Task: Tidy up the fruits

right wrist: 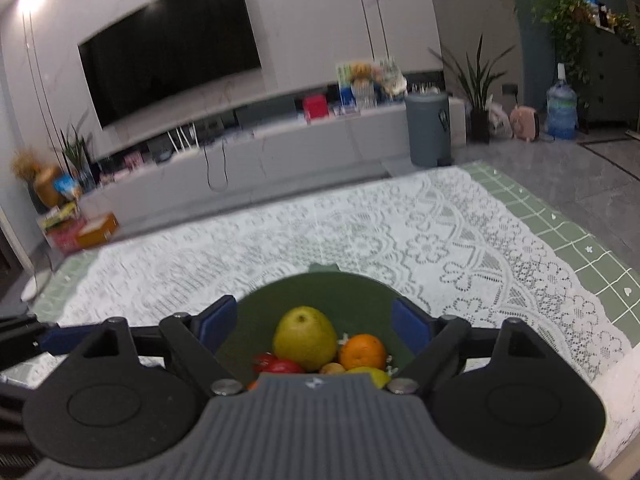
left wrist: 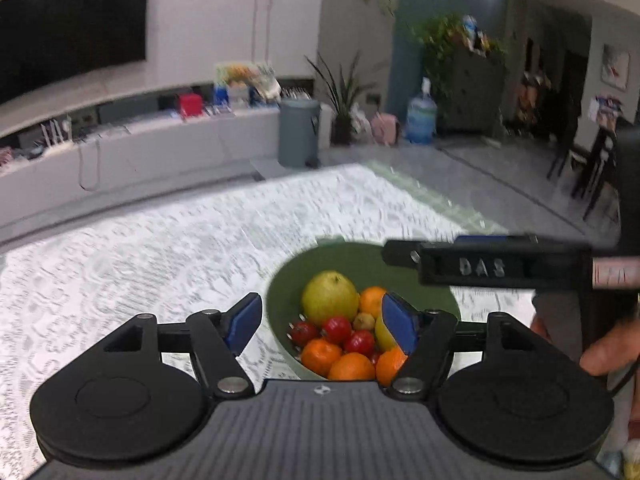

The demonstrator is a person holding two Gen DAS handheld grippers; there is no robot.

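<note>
- A home living room, by every sign.
- A large dark television [right wrist: 170, 46] hangs on a pale wall, the landmark here.
- Below the television runs a long low media cabinet [right wrist: 256, 148], cluttered with boxes and small items.
- Right of the television stand a grey pedal bin [right wrist: 428, 130], a potted plant [right wrist: 478, 96] and a blue water jug [right wrist: 561, 110].
- In front of the television lies a counter under a white lace cloth [right wrist: 360, 232] over a green checked cover, bearing a green fruit bowl [right wrist: 316, 292].
</note>
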